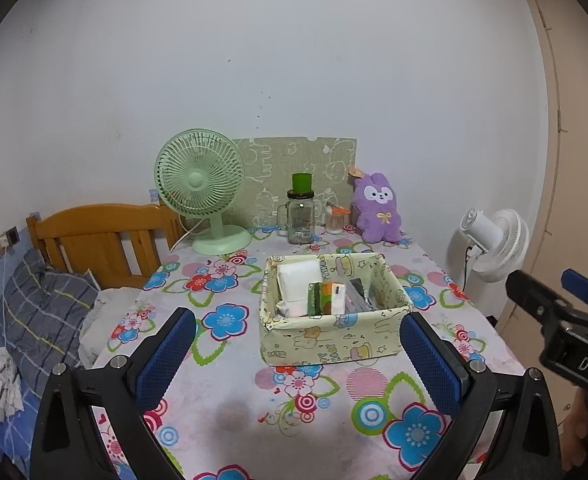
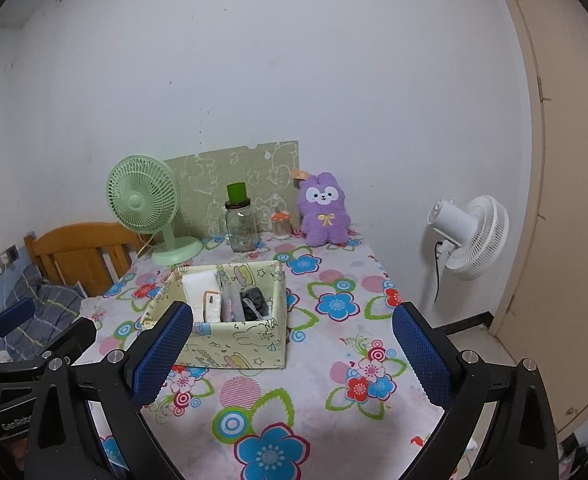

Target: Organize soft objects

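One purple plush rabbit with a white face and a yellow bow (image 1: 377, 210) sits upright at the far edge of the desk (image 1: 230, 412), against the white wall and just right of a small clear jar with an orange lid (image 1: 335, 220). Left of that jar stands a clear glass mug-jar with a green cap (image 1: 301, 216), and further left a pale green desk fan (image 1: 202, 192); a green printed fabric board (image 1: 294, 176) leans on the wall behind them. Nearer, in the middle of the flower-patterned cloth covering the desk, stands a pale yellow fabric storage box with cartoon prints (image 1: 325, 344), holding white soft packs, a green-and-orange carton and some dark items. The left gripper (image 1: 297, 364) hovers above the near part of the desk with its blue-padded fingers (image 1: 166, 360) spread wide, grasping nothing, the box framed between them. The right gripper (image 2: 294, 360) is likewise released, its fingers (image 2: 421, 356) wide apart and empty, with the box just beyond its left finger. A white standing fan (image 2: 469, 236) is off the desk's right side, and a wooden bed headboard (image 1: 102, 240) with a grey checked pillow (image 1: 42, 312) lies to the left.
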`<state>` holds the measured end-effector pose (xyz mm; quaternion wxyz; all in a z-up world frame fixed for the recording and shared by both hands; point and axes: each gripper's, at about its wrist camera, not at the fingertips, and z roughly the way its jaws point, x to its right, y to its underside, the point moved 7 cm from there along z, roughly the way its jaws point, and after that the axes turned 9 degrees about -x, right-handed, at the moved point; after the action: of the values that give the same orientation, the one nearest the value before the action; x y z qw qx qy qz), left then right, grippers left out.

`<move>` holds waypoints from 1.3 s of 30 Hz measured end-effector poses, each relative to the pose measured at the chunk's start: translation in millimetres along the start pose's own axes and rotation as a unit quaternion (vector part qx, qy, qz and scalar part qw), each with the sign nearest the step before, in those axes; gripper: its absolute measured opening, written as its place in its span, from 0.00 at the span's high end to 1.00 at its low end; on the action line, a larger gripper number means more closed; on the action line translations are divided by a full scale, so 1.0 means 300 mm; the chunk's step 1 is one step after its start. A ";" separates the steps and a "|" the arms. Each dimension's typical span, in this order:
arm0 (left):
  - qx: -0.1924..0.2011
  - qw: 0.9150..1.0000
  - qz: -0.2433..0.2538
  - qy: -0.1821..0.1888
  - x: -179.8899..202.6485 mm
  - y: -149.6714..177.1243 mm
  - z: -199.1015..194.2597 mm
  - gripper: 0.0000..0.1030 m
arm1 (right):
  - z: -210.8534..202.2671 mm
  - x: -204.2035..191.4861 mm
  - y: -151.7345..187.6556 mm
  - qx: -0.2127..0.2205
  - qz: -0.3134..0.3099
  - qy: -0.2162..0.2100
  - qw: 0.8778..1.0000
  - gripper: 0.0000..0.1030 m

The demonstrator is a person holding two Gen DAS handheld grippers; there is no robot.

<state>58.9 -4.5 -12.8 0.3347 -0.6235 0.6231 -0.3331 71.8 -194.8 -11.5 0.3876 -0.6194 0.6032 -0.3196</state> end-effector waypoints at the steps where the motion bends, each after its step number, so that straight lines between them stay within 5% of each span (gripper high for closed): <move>1: 0.000 1.000 0.000 0.002 0.001 0.000 -0.001 0.00 | 0.001 0.001 -0.001 0.000 0.000 -0.001 1.000 0.02; 39: -0.003 1.000 -0.009 0.001 -0.009 -0.009 0.017 0.00 | 0.017 -0.027 -0.004 -0.005 -0.005 -0.005 1.000 0.02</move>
<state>64.7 -1.8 -13.3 0.3298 -0.6296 0.6188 -0.3345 76.2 -186.3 -12.2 0.3861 -0.6263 0.5994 -0.3154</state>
